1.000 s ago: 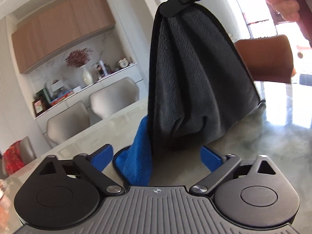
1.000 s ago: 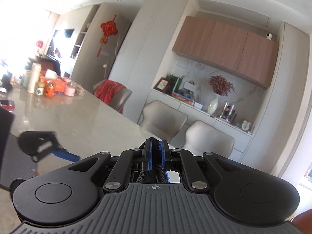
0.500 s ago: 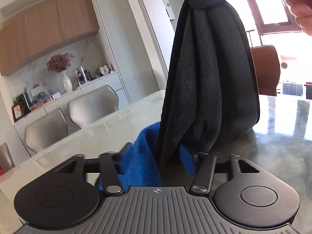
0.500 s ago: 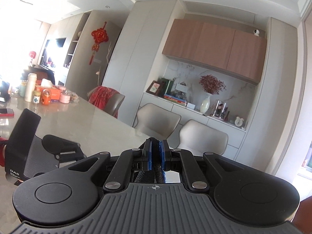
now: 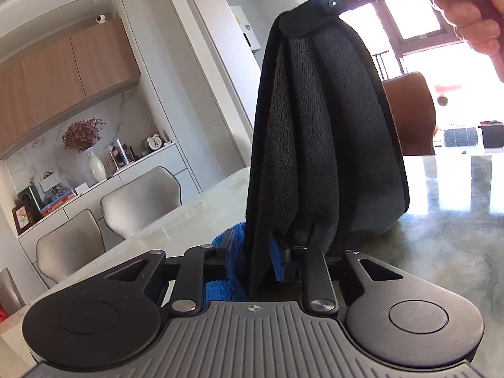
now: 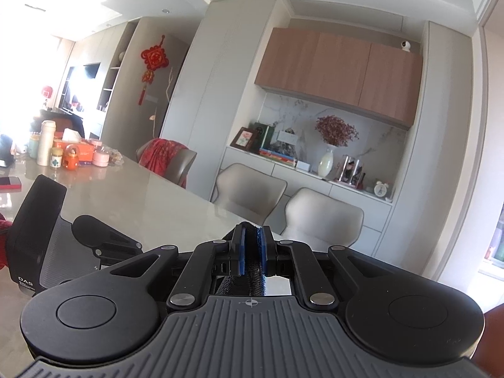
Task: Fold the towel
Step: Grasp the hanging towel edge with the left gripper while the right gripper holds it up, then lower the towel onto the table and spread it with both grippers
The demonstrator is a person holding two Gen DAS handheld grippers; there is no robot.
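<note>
Left wrist view: one towel, dark grey plush with blue reverse, hung in vertical folds above the bench. Two tongs counted: right tongs clenched on its top corner; left tongs closed around its lower edge. Two beige chairs behind.

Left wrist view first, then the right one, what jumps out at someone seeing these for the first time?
A big dark grey towel fills the middle of the left wrist view, hanging from the right gripper at top, its blue underside showing between the left gripper fingers. In the right wrist view, the right gripper pinches a towel edge, with a red knot ornament on the far wall.
</note>
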